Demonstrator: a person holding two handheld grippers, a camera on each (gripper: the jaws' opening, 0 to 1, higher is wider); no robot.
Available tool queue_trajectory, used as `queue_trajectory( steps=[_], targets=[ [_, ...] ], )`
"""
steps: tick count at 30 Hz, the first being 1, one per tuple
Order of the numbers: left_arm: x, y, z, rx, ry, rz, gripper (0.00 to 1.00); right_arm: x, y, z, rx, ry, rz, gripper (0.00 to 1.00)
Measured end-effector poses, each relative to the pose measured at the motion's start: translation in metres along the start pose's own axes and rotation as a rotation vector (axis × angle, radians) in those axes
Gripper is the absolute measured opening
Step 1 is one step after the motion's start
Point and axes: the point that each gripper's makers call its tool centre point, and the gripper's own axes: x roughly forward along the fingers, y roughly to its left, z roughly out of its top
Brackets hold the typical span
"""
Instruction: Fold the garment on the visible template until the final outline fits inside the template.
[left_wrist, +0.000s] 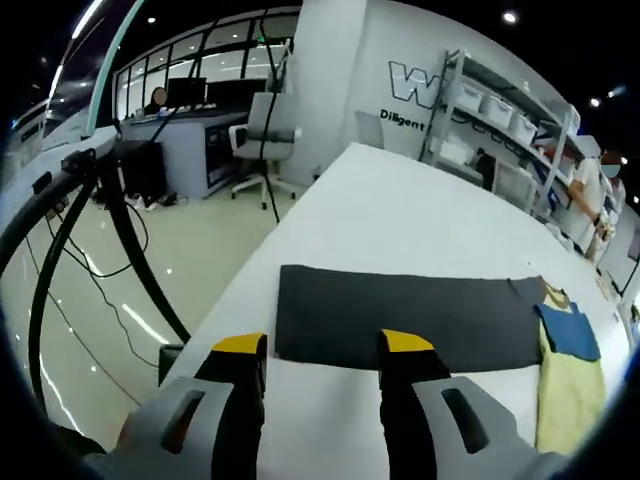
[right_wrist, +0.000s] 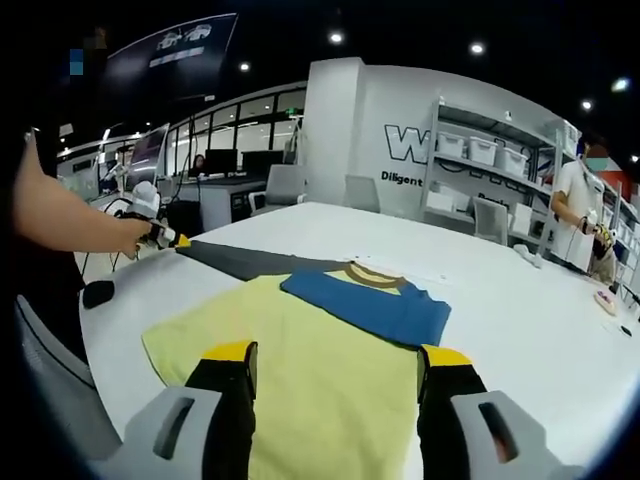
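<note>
Yellow-tipped jaws of the left gripper (left_wrist: 322, 345) rise from the bottom of the left gripper view, spread wide with nothing between them, hovering just short of the near edge of the dark grey mat (left_wrist: 410, 318) that looks like the folding template. That mat lies across the middle of the frame on the white table (left_wrist: 400, 200), and at the lower right the yellow shirt (left_wrist: 570, 390) with its blue panel (left_wrist: 568, 330) sits just off the mat's end, barely overlapping it if at all.

Over in the right gripper view, the right gripper (right_wrist: 335, 357) is wide open too, holding nothing, its jaws hanging over the near part of the shirt (right_wrist: 320, 400) in the lower middle. The blue panel (right_wrist: 370, 305) and the collar sit center frame, the mat (right_wrist: 245, 262) stretches off to the center left, and the other gripper (right_wrist: 160, 236) shows at the left edge at the end of the person's arm (right_wrist: 60, 220).

My read on what could go sideways: the shirt is mostly beside the mat, so folding it where it lies would leave the outline outside the template. Dragging it over by one corner could bunch the fabric or shove the mat toward the table edge. Pinching only the top layer would also give a lopsided fold.
</note>
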Motion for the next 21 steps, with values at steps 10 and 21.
queue_trajectory(
  steps=[10, 21],
  targets=[
    [0.0069, 0.0016, -0.0024, -0.027, 0.008, 0.019, 0.32, 0.0007, -0.0008, -0.0009, -0.007, 0.004, -0.001, 0.61],
    [0.0097, 0.0037, -0.0020, -0.005, 0.006, 0.043, 0.21, 0.0010, -0.0032, -0.0022, -0.002, 0.008, -0.003, 0.60]
  ],
)
